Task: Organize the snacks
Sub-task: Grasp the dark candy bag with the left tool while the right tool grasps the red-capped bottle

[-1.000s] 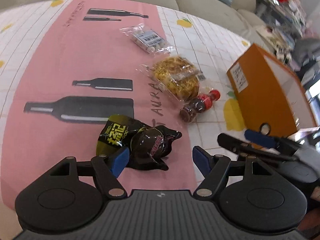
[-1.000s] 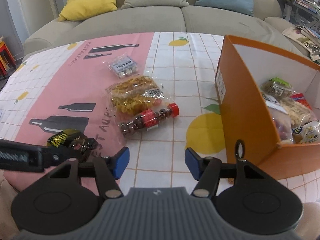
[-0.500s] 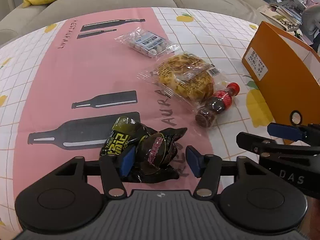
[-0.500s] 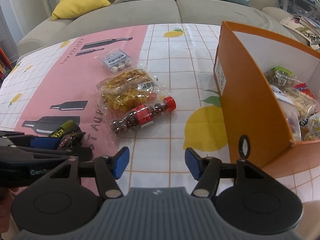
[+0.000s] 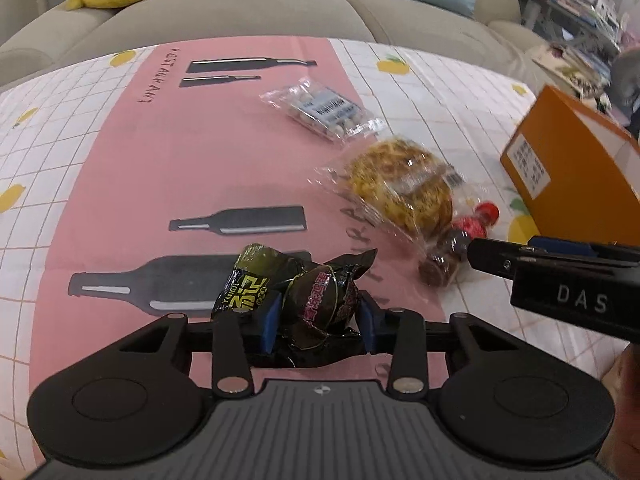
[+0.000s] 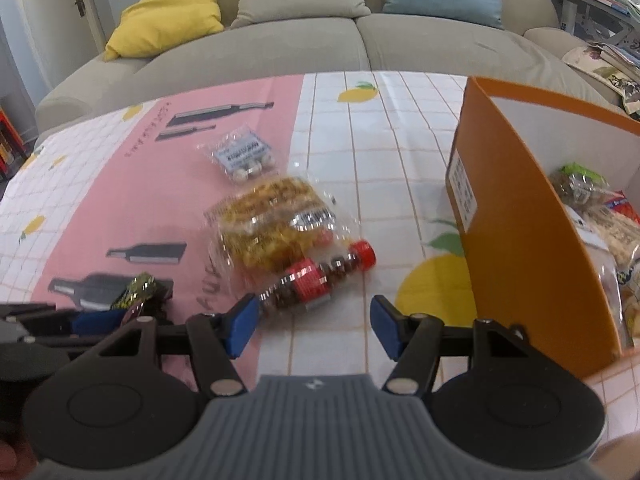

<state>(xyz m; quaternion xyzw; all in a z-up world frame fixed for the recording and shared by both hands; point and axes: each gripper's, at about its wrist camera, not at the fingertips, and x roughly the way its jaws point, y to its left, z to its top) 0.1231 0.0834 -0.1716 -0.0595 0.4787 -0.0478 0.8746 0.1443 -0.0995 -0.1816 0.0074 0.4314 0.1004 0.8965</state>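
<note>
My left gripper (image 5: 318,314) is shut on a crumpled black snack packet (image 5: 256,280) with yellow and pink print, both blue pads pressing its sides on the pink cloth. The right wrist view shows that packet (image 6: 140,292) at the lower left. My right gripper (image 6: 312,320) stands open just above the table with nothing between its fingers. A small red-capped bottle of brown candies (image 6: 316,280) lies just ahead of its left finger. Beyond it lie a clear bag of yellow snacks (image 6: 272,224) and a small clear bag of white pieces (image 6: 244,156).
An open orange box (image 6: 520,240) holding several snack packs stands at the right. The tablecloth (image 6: 380,152) is pink at the left and white-checked with lemons at the right. A grey sofa (image 6: 320,40) with cushions runs behind the table.
The left jaws have closed from wide open onto the black packet. My right gripper has drifted left toward the bottle, still open.
</note>
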